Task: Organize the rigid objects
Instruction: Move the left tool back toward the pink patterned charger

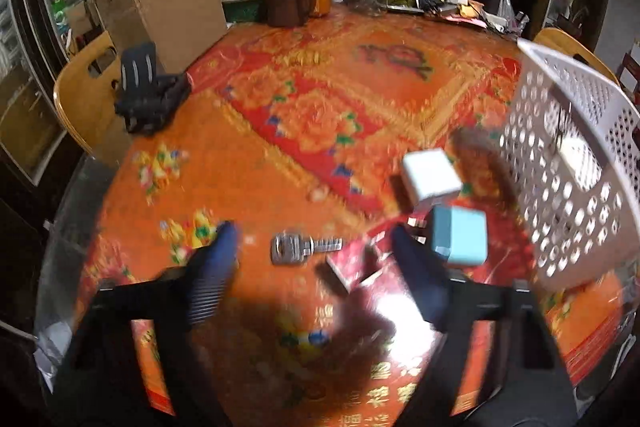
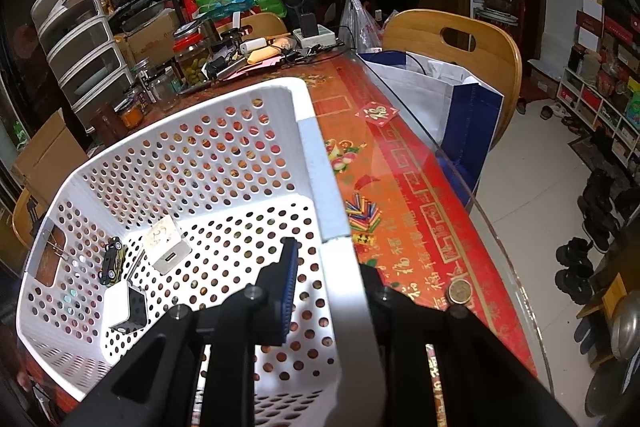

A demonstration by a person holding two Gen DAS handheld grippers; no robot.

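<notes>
A: How far along is the sorting, would you say?

B: Partway, I'd judge. In the right wrist view the white basket (image 2: pixel 320 163) already holds a small toy car (image 2: pixel 111 261), a white charger block with a port (image 2: pixel 167 245), another white and black block (image 2: pixel 127 309) and a clip on the far left wall.

A: And what's still out on the table?

B: In the left wrist view a silver key (image 1: pixel 302 247) lies on the red and orange tablecloth (image 1: pixel 304 115), near the camera. To its right are a white cube (image 1: pixel 430 175) and a pale blue cube (image 1: pixel 460 241), with a red packet (image 1: pixel 356 263) just near them. A coin (image 2: pixel 459 291) also sits on the cloth right of the basket.

A: What are the grippers doing?

B: The left gripper (image 1: pixel 312 239) has its jaws wide apart, empty, with the key lying between the fingertips. The picture is blurred, so I can't say how close it is to the cloth. The right gripper (image 2: pixel 326 259) is clamped on the basket's near right rim, one finger inside the wall, the other outside. The basket looks tilted, toward the left gripper's side.

A: So what's left?

B: The key, both cubes, probably the packet and the coin. The key looks like the next pick
</notes>
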